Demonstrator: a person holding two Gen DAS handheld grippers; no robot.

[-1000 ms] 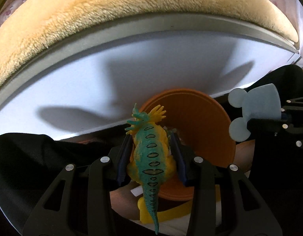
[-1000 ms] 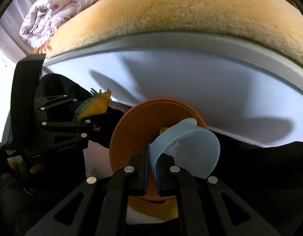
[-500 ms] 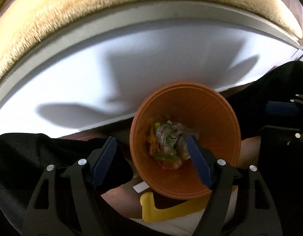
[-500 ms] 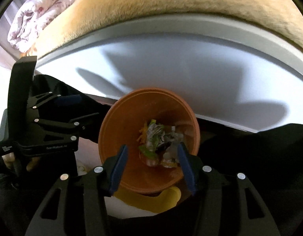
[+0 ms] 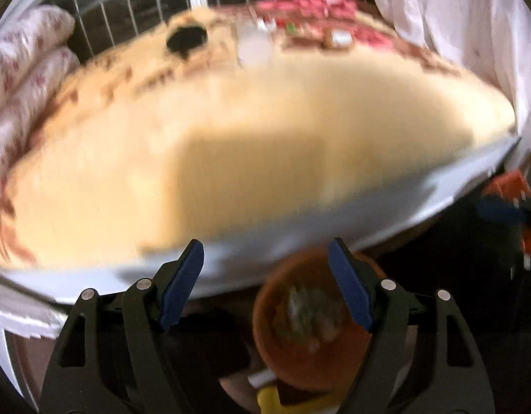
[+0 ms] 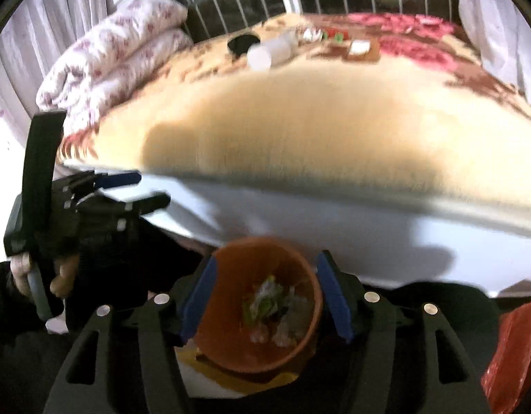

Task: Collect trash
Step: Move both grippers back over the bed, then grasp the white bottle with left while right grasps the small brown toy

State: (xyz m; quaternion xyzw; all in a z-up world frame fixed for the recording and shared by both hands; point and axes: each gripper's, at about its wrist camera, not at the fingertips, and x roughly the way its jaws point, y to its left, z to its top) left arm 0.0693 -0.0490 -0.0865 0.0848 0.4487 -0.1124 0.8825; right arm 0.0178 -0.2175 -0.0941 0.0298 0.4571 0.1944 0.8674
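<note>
In the left wrist view the left tongs [image 5: 265,283] stand wide apart and hold nothing; the orange bin [image 5: 313,321] sits below them, nearer the right-hand pad than the left, with a blurred heap of trash [image 5: 308,314] inside. At the far right edge of this view a blue pad of the right tongs [image 5: 500,208] shows, with something orange-red just beside it (too blurred to name). The right wrist view shows, at its left, the left tongs [image 6: 138,189] from the side, pads apart, gripped by the person's left hand [image 6: 41,272]. In the middle the right tongs [image 6: 265,293] are spread open and empty, straddling the bin's rim [image 6: 258,241] without clearly touching it, the trash [image 6: 272,307] lying between the pads. Only this view shows a white cup [image 6: 270,51] lying on its side far back on the tan bed [image 6: 300,120], a folded floral quilt [image 6: 110,58] at the left, and a red bag [image 6: 513,355] at the lower right corner
</note>
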